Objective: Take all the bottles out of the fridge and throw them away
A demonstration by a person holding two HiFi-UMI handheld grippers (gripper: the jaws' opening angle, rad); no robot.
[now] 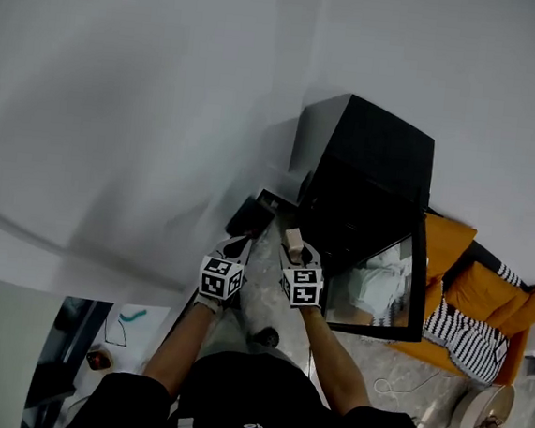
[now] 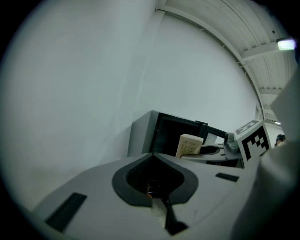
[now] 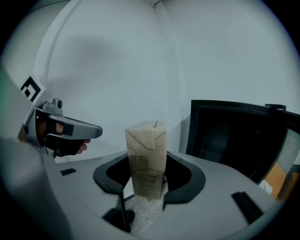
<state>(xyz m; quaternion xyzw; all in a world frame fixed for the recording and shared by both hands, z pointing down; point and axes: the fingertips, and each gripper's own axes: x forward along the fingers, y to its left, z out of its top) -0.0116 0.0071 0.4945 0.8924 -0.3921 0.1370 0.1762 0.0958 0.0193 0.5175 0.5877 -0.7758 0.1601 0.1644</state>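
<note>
Big white wall (image 1: pixel 165 104) fills everything ahead of both tools. Next in size is the black fridge (image 1: pixel 378 144), standing ahead and to the right of the right tool (image 1: pixel 294 250). Its glass-fronted door (image 1: pixel 373 289) is swung wide open, just off that tool's right side. The inside reads as pure dark in every view, so I cannot tell what sits on the shelves. Beyond the door, further right, there's an orange sofa (image 1: pixel 452 250) with a striped cushion (image 1: pixel 458 335) on it.

Now the person: both arms are out front, with the two tools side by side and close together but not touching. The left tool (image 1: pixel 236 248) is held just left of its partner, and a dark-gloved hand (image 3: pixel 61 143) is wrapped round its grip.

And here's the action. The right tool is pinching a beige carton (image 3: pixel 146 164) at its lower end. The carton stands upright between the jaws, folded top up and small print down its face. It is out of the fridge, in the open air in front of the doorway. From the left tool's side, the same carton (image 2: pixel 190 145) shows just to the right, against the dark fridge opening.

The left tool's own jaws are pressed together, with nothing between them.
</note>
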